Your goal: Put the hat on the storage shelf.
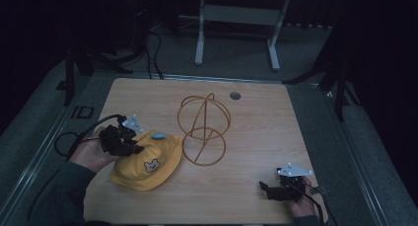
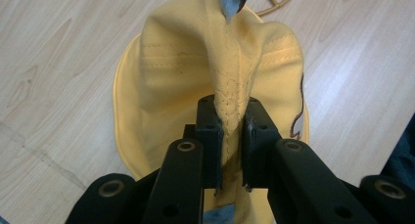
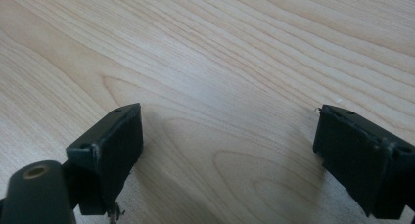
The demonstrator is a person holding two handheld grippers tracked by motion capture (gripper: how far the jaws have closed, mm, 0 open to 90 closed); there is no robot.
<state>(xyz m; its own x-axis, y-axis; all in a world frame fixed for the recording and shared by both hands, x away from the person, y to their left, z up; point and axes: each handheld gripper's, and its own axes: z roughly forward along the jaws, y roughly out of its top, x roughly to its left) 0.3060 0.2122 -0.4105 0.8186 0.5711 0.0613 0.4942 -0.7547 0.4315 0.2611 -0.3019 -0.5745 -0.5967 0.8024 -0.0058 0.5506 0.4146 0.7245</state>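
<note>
The left tool [image 2: 230, 136] was clenched on a pinched fold of the yellow hat [image 1: 148, 162], its pads squeezing the stitched seam of the crown so the fabric bunched up between them, probably to lift the hat off the counter [image 1: 246, 186] and carry it toward the wire hat stand [image 1: 203, 130] just beside it. The right tool [image 3: 227, 150] hovered released near the counter's front right corner, jaws wide apart over bare wood with nothing between them (likely waiting until the hat needed steadying). The hat lay at the front left of the counter, brim still resting on the wood, its small bear patch [image 1: 151, 166] facing up. By count: one counter, one stand, one hat, two tools, and one round grommet [image 1: 235, 95] in the counter's far side.
</note>
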